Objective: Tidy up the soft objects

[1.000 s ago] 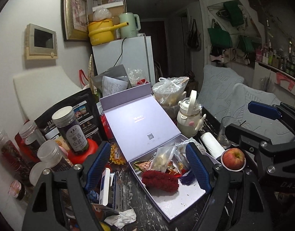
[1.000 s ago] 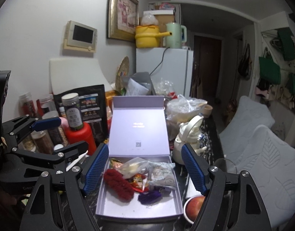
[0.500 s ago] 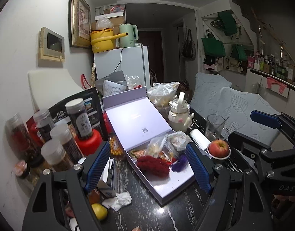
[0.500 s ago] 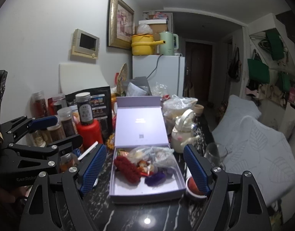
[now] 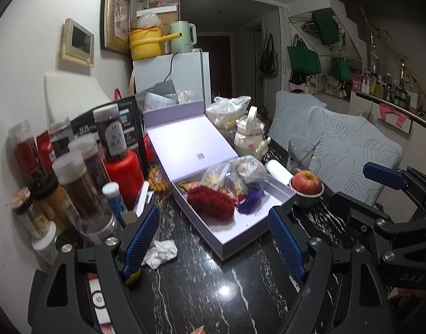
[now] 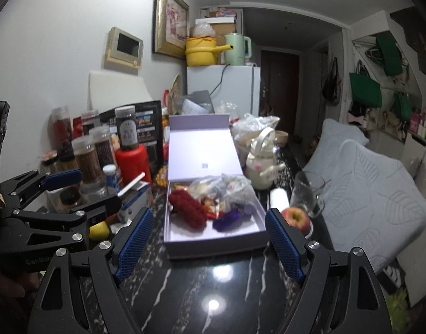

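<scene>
An open lilac box (image 5: 240,233) (image 6: 213,246) with its lid raised stands on the black marble table. In it lie a fluffy red object (image 5: 211,201) (image 6: 188,208), a small purple fluffy object (image 5: 250,197) (image 6: 227,218) and clear plastic bags of snacks (image 5: 235,174) (image 6: 227,188). My left gripper (image 5: 213,236) is open and empty, held back from the box's near corner. My right gripper (image 6: 210,242) is open and empty, in front of the box's near side. Each gripper shows in the other's view.
Jars and a red bottle (image 5: 121,167) crowd the left side. A crumpled tissue (image 5: 160,254) lies near the left finger. A white teapot (image 5: 250,137), a glass (image 5: 299,153), a white roll (image 5: 278,169) and an apple in a bowl (image 5: 306,183) stand right of the box.
Both grippers have drawn back and up from the box, so it looks smaller and more black table shows in front. The jaws stay open and empty.
</scene>
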`<action>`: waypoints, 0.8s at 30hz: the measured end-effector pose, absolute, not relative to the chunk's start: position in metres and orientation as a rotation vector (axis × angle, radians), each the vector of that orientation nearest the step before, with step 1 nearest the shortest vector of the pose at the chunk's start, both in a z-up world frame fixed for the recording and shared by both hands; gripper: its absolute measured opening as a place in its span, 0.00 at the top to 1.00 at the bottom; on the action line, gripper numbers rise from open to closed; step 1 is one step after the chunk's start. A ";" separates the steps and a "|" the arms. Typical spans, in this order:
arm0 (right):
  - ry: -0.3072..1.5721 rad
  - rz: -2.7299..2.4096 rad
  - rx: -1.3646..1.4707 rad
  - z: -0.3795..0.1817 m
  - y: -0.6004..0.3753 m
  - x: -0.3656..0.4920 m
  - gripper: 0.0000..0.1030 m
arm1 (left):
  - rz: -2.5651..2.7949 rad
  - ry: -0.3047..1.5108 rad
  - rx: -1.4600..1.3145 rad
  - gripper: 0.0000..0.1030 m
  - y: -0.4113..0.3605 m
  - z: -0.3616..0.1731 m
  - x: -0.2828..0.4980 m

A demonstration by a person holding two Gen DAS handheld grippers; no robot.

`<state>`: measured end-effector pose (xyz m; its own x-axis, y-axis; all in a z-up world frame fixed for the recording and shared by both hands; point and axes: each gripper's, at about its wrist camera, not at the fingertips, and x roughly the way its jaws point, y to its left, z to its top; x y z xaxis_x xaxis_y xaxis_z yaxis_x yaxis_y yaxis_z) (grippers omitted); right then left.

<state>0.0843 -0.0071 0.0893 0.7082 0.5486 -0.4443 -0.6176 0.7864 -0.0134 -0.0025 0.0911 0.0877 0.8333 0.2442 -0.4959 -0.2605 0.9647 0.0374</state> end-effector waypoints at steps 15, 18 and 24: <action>0.491 0.629 -0.155 0.052 -0.013 0.075 0.19 | 0.259 0.537 -0.064 0.22 0.086 0.061 -0.007; 0.494 0.629 -0.153 0.049 -0.015 0.075 0.19 | 0.260 0.538 -0.067 0.22 0.087 0.059 -0.007; 0.504 0.631 -0.147 0.043 -0.017 0.075 0.19 | 0.264 0.547 -0.068 0.22 0.087 0.056 -0.006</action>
<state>0.0752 -0.0167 0.0428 0.6915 0.5276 -0.4935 -0.5977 0.8015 0.0193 -0.0064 0.0872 0.0560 0.8213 0.2296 -0.5222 -0.2657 0.9640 0.0060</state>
